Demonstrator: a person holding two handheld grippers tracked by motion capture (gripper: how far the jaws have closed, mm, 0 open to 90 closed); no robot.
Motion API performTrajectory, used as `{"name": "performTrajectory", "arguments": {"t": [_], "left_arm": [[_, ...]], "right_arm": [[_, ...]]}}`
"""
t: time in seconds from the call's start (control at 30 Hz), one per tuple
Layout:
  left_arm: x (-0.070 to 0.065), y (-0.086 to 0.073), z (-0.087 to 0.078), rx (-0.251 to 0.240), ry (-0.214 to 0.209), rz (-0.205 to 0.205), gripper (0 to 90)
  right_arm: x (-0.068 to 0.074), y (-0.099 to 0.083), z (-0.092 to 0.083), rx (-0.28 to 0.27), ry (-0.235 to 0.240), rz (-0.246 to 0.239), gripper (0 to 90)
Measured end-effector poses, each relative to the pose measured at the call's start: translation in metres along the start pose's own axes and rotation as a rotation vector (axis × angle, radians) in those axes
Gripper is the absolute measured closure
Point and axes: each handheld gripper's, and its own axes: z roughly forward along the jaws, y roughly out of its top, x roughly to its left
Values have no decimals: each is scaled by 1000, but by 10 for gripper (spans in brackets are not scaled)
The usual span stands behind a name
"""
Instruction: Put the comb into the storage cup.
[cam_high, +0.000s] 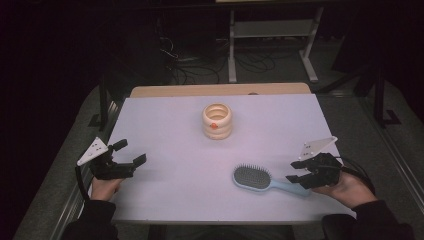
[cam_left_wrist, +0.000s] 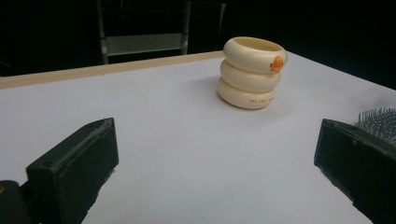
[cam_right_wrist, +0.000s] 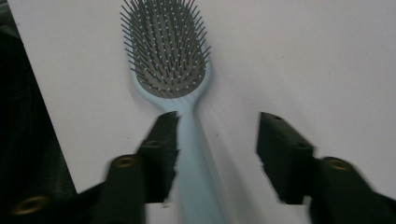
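Hairbrush: a light-blue hairbrush (cam_high: 260, 180) lies flat on the white table (cam_high: 170, 120), bristles up, near the front edge on the person's right side, its handle pointing at the right gripper (cam_high: 299, 170).
High view: it takes in the whole layout, with a cream ringed cup (cam_high: 217, 121) standing upright mid-table, well apart from both grippers and from the brush.
Right gripper view: the handle (cam_right_wrist: 196, 177) runs up between the jaws, close against the left one; whether it touches that jaw is unclear through the blur.
Left gripper view: an orange duck mark (cam_left_wrist: 277, 63) and small lettering on the cup; brush bristles (cam_left_wrist: 380, 122) peek past the right jaw.
Right jaws: partly spread, not pinching the handle.
Left jaws: the left gripper (cam_high: 129, 153) is spread wide over bare table, holding nothing.
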Motion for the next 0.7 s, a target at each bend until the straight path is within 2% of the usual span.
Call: {"name": "performTrajectory", "arguments": {"t": [0.07,0.17,0.2,0.27,0.33,0.43,0.7], "left_arm": [[0,0,-1,-5,4,-3,0],[0,0,-1,-7,4,-7,0],[0,0,-1,-7,4,-7,0],[0,0,-1,-8,3,-7,0],[0,0,-1,-7,3,-7,0],[0,0,-1,-9,3,-8,0],[0,0,-1,-10,3,-6,0]], "right_arm": [[1,4,4,20,25,-3,296],[4,9,10,50,27,-31,158],[5,10,11,60,35,-40,124],[7,13,15,71,30,-55,111],[8,15,19,74,35,-62,30],[7,19,24,67,46,-65,14],[7,23,41,91,85,-89,0]]}}
